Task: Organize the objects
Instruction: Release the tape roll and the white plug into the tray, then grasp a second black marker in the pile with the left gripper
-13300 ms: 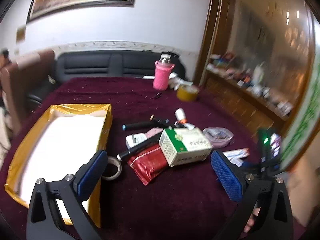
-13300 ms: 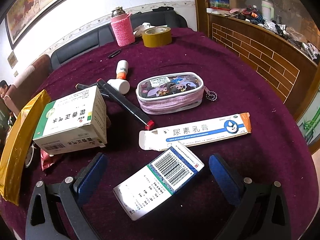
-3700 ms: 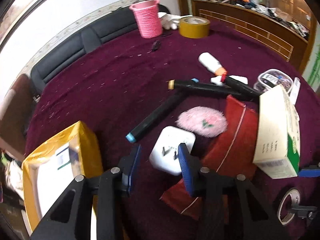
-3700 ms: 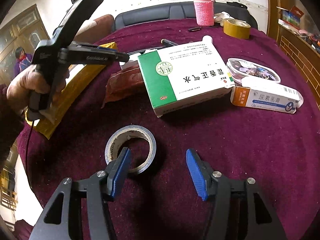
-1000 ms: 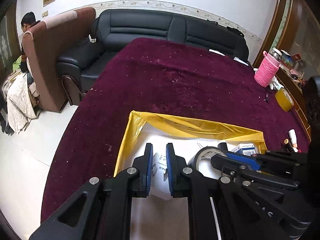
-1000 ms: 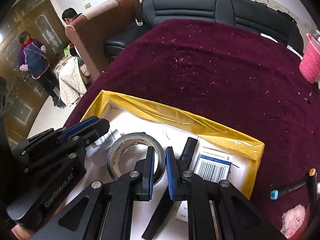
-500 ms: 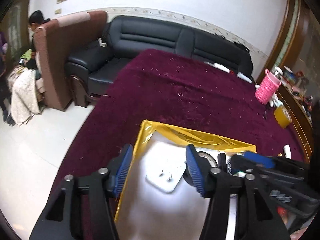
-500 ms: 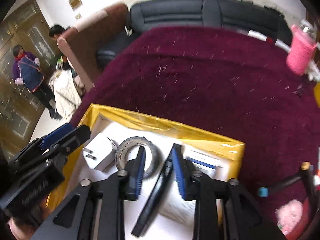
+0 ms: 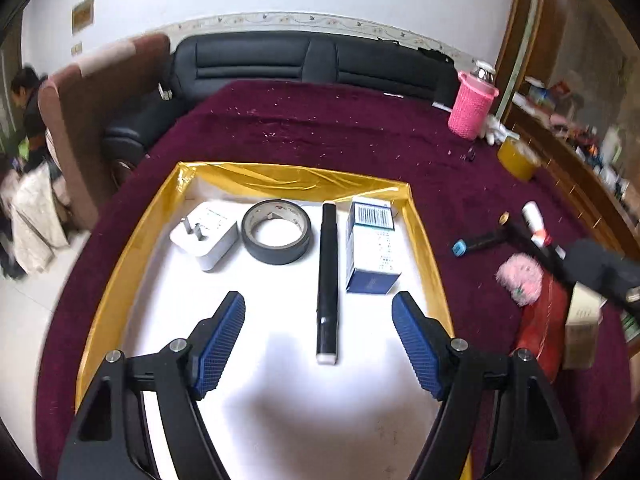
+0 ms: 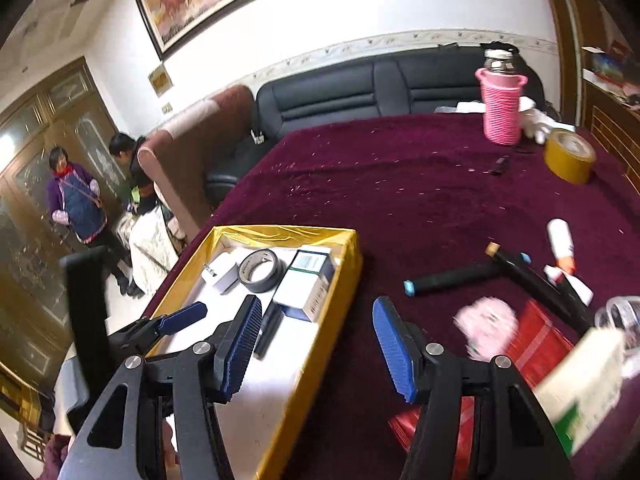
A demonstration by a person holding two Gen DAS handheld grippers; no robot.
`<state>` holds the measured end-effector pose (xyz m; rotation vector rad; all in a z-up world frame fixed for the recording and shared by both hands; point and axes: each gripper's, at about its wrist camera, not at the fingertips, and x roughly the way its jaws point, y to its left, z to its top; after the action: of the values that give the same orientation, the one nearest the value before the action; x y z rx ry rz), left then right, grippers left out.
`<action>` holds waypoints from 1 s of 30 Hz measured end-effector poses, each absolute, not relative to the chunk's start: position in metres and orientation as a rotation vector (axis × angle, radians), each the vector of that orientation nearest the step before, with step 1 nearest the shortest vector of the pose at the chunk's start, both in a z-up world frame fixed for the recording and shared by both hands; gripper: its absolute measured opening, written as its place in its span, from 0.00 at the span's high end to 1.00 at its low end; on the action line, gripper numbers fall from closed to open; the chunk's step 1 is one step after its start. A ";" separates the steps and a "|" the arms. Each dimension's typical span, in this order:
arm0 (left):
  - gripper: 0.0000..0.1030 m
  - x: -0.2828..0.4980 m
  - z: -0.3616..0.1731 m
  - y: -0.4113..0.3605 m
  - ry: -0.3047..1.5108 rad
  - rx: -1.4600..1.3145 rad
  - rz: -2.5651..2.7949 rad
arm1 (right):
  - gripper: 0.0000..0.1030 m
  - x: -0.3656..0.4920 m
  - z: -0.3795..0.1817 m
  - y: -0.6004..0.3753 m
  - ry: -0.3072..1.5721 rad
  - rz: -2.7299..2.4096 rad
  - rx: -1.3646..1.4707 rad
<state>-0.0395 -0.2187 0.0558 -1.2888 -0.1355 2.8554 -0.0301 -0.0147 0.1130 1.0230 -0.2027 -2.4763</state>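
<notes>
In the gold-rimmed tray (image 9: 424,236), left to right, lay the white charger plug (image 9: 204,236), the black tape roll (image 9: 276,232), the black marker (image 9: 328,280) and the blue-and-white box (image 9: 374,246), each flat on the white floor and slightly apart; these four looked placed, while the rest of the clutter waited on the maroon tablecloth (image 9: 360,136) to the right of the tray.

The step in hand appeared to be the release and pull-back after dropping the plug and the tape, then a swing to the remaining pile; done well, it would mean lifting clear of the tray wall before travelling sideways, so no finger clips the rim or drags a placed item, and choosing one loose piece at a time, such as the blue-capped marker (image 10: 452,278) or the pink fluffy pad (image 10: 486,326), rather than the stacked red packet (image 10: 536,340).

The left gripper (image 9: 318,344) had just been opening; its blue pads stood spread over the tray floor, straddling the black marker's near end without touching it; it held nothing.

The right gripper (image 10: 316,342) had likewise just been opening; its jaws stood parted above the tray's right wall and the cloth, empty.
</notes>
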 end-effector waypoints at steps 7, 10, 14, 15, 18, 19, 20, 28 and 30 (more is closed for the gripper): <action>0.27 -0.014 0.049 -0.215 -0.137 -1.316 2.840 | 0.34 0.004 0.116 0.038 -0.276 -2.511 0.957; 0.27 -0.006 0.073 -0.220 -0.196 -1.199 2.896 | 0.30 0.014 0.119 0.065 -0.318 -2.549 0.930; 0.25 0.008 0.104 -0.209 -0.216 -1.080 2.943 | 0.21 0.024 0.124 0.108 -0.353 -2.660 0.858; 0.25 0.013 0.112 -0.202 -0.216 -1.046 2.944 | 0.19 0.027 0.124 0.115 -0.361 -2.680 0.847; 0.20 0.024 0.128 -0.179 -0.184 -0.950 2.934 | 0.13 0.025 0.121 0.146 -0.384 -2.755 0.826; 0.20 0.025 0.132 -0.170 -0.155 -0.909 2.930 | 0.11 0.021 0.118 0.157 -0.396 -2.773 0.830; 0.20 0.025 0.135 -0.162 -0.141 -0.883 2.916 | 0.11 0.015 0.114 0.170 -0.416 -2.791 0.842; 0.15 0.011 0.145 -0.119 -0.333 -0.872 2.653 | 0.11 0.007 0.100 0.248 -0.560 -2.974 0.780; 0.14 0.007 0.141 -0.099 -0.283 -0.883 2.639 | 0.11 0.007 0.097 0.258 -0.567 -3.020 0.752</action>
<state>0.0066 -0.0994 0.1414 -0.8831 -0.2832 2.6394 0.0073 0.2581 0.0970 0.7518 -0.5670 -3.0202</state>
